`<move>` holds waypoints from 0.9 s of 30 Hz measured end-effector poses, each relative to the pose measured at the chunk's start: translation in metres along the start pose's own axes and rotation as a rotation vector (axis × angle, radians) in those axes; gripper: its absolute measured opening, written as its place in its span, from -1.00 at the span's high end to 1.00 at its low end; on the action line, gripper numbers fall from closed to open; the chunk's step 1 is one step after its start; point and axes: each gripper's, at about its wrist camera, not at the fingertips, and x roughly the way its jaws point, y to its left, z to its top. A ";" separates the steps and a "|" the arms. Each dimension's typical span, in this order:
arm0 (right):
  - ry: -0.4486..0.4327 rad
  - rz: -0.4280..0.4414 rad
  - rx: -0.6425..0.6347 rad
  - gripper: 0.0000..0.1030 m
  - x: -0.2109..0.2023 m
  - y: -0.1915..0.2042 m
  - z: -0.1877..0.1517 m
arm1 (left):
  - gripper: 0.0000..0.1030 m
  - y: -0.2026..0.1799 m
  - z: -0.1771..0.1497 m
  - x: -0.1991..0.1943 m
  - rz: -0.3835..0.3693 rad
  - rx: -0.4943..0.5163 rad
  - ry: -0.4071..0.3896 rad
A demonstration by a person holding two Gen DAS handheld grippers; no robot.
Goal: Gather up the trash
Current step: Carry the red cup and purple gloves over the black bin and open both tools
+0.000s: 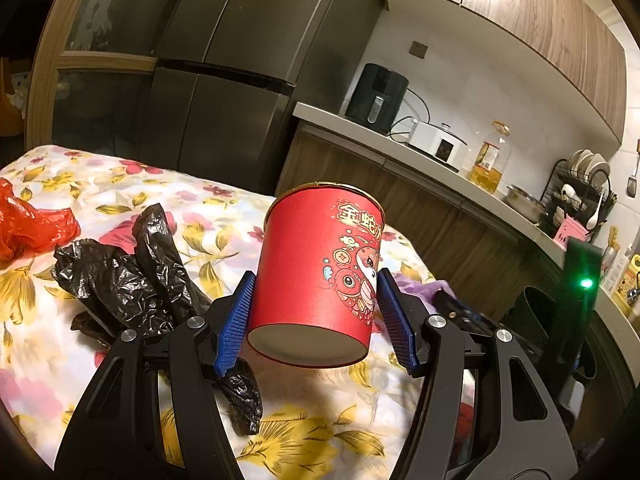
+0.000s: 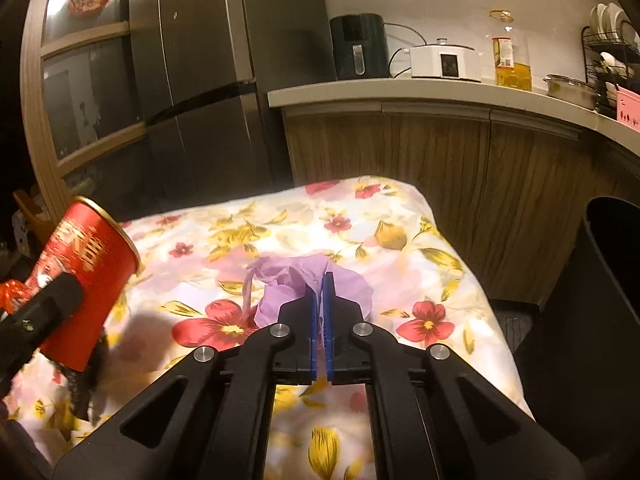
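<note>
My left gripper [image 1: 316,292] is shut on a red paper cup [image 1: 320,272] with a gold rim and cartoon print, held above the floral tablecloth [image 1: 120,184]; the cup also shows in the right wrist view [image 2: 88,280]. My right gripper [image 2: 322,280] is shut on a crumpled purple plastic bag [image 2: 288,284] that lies on the cloth. A crumpled black plastic bag [image 1: 132,276] lies on the table left of the cup. A red plastic bag [image 1: 28,220] lies at the far left.
A black trash bin [image 2: 600,320] stands on the floor right of the table, also seen in the left wrist view [image 1: 536,312]. Behind are a dark fridge [image 2: 200,80] and a wooden counter [image 2: 440,92] with an air fryer, cooker, oil bottle and dish rack.
</note>
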 end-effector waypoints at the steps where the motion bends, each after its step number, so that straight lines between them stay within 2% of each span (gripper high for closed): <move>1: -0.007 0.002 0.002 0.93 -0.004 0.000 0.000 | -0.16 0.000 0.000 -0.001 0.000 0.002 -0.002; 15: -0.131 0.035 0.018 0.94 -0.084 -0.009 0.015 | -0.16 -0.028 0.005 -0.034 0.010 0.063 -0.017; 27: -0.205 0.009 0.043 0.94 -0.134 -0.034 0.020 | -0.16 -0.075 0.010 -0.052 -0.023 0.135 -0.026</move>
